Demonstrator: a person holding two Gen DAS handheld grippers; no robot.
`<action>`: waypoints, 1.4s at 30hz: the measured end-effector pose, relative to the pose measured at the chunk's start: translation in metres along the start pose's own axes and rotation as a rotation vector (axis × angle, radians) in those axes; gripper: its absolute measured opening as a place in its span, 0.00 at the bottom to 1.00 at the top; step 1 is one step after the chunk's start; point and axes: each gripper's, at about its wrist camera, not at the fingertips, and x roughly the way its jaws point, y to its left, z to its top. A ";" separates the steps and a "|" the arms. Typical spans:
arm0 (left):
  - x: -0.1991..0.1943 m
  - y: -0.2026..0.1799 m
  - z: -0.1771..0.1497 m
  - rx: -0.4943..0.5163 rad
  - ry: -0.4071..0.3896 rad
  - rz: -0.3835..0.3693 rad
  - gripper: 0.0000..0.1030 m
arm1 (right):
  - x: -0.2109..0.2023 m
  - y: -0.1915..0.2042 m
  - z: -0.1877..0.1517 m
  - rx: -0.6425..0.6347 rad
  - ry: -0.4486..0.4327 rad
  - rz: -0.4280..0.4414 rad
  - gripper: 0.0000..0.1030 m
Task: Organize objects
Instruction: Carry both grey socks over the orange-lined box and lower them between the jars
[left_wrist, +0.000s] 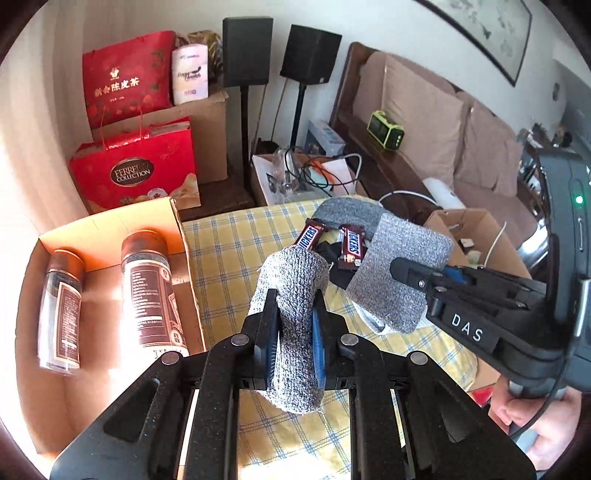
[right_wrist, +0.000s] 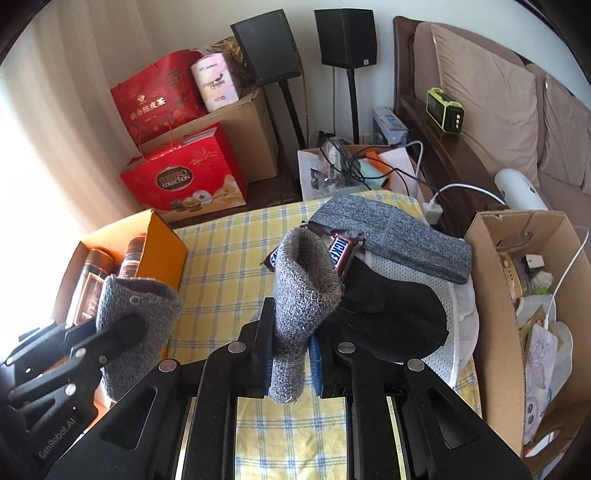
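Your left tongs (left_wrist: 295, 325) are clenched on one grey sock (left_wrist: 291, 295); your right tongs (right_wrist: 291, 350) clamp another grey knit piece (right_wrist: 306, 291), both lifted above the checked bench (right_wrist: 229, 251).

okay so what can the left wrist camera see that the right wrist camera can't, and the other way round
Only the left wrist view: a hand holding the right gripper's handle, and a framed picture on the wall.
Only the right wrist view: the black cloth spread open, and deep inside the cluttered cardboard box.
Both: a grey sock clamped in each gripper, Snickers bars, the checked cloth.
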 end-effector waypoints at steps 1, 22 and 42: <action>-0.003 0.003 0.001 -0.006 -0.012 0.009 0.14 | -0.003 0.004 0.000 -0.009 -0.007 -0.002 0.14; -0.046 0.083 -0.008 -0.140 -0.117 0.176 0.14 | -0.026 0.098 -0.008 -0.146 -0.092 0.050 0.14; -0.047 0.171 -0.019 -0.243 -0.098 0.229 0.14 | 0.000 0.186 0.000 -0.232 -0.077 0.096 0.14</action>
